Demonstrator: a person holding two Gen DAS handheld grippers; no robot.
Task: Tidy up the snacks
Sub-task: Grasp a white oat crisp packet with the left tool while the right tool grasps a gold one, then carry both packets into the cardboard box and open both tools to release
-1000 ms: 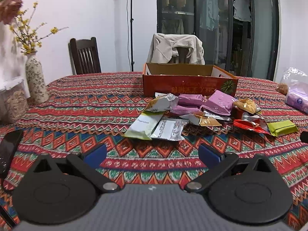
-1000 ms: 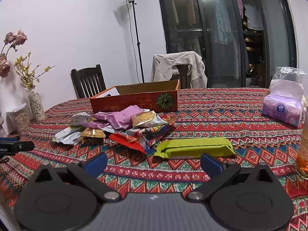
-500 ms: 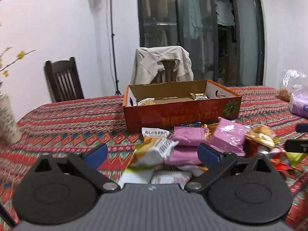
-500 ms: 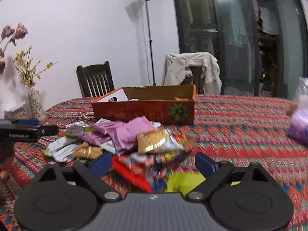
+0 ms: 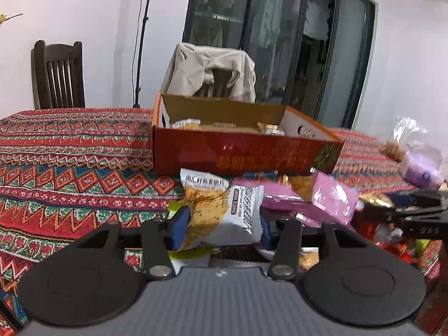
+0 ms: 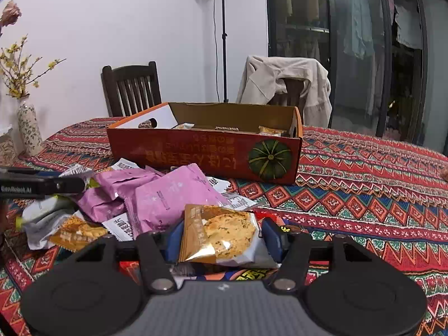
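My left gripper [image 5: 221, 225] is shut on a white and orange snack packet [image 5: 224, 215] at the near edge of the snack pile. My right gripper [image 6: 222, 238] is shut on a gold cookie packet [image 6: 224, 233]. Pink packets [image 6: 168, 196] and other wrappers lie heaped in front of the open orange cardboard box [image 6: 207, 151], which holds a few snacks. The box also shows in the left wrist view [image 5: 240, 151], with pink packets [image 5: 333, 198] below it. The left gripper shows at the left edge of the right wrist view [image 6: 42, 186].
A patterned red tablecloth [image 6: 364, 184] covers the table. A vase with yellow flowers [image 6: 26, 128] stands at the far left. A purple tissue pack [image 5: 420, 165] lies at the right. Two chairs [image 6: 131, 89] stand behind the table, one draped with a jacket.
Both grippers have moved forward into the pile and closed, the left on the white and orange packet, the right on the gold cookie packet.
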